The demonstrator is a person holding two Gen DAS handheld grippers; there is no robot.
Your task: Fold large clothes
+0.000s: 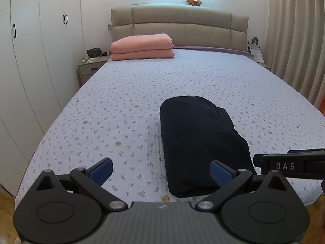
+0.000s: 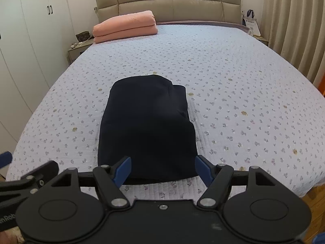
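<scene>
A dark navy garment (image 2: 148, 126) lies folded into a thick oblong on the flowered bedspread (image 2: 233, 85), near the bed's foot. In the left wrist view the same garment (image 1: 201, 142) sits right of centre. My right gripper (image 2: 163, 169) hovers over its near end, jaws wide open, blue pads either side with nothing pressed between them. Over the near left corner of the garment, my left gripper (image 1: 161, 169) is open too, and its right pad is in front of the fabric's edge. The right gripper's side (image 1: 288, 165) shows at the left view's right edge.
A folded pink blanket (image 2: 125, 26) lies at the head of the bed by the beige headboard (image 2: 168, 2). White wardrobes (image 1: 30, 61) line the left wall, with a nightstand (image 1: 89, 69) beside the bed. Curtains (image 2: 294, 20) hang at right. Wooden floor shows below the bed's foot.
</scene>
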